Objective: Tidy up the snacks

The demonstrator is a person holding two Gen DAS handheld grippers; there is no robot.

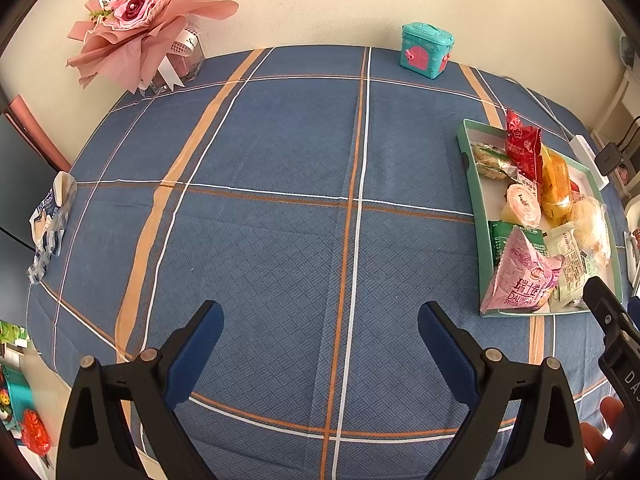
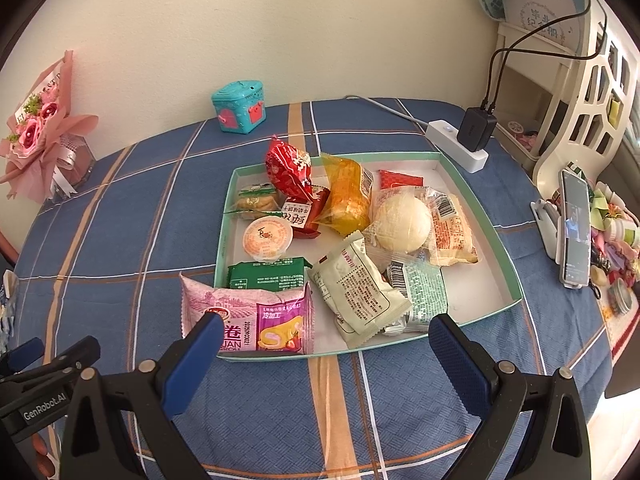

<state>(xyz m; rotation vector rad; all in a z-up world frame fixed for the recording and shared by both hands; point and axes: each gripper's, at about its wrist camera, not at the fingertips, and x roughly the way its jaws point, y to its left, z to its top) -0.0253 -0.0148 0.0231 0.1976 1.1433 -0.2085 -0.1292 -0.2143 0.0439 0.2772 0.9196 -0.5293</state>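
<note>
Left wrist view: low over bare tablecloth (image 1: 280, 220), facing the wall, snack tray (image 1: 474, 200) off at 3 o'clock. Right wrist view: close, looking down on the same tray (image 2: 480, 208). Shared: tray, teal box (image 1: 426, 50) at 12 o'clock, bouquet (image 2: 40, 128).

Blue plaid-clothed table (image 1: 280, 184), teal snack tray (image 2: 476, 192), teal toy house (image 2: 240, 106), bouquet (image 1: 144, 20), white power strip (image 2: 456, 144)
</note>
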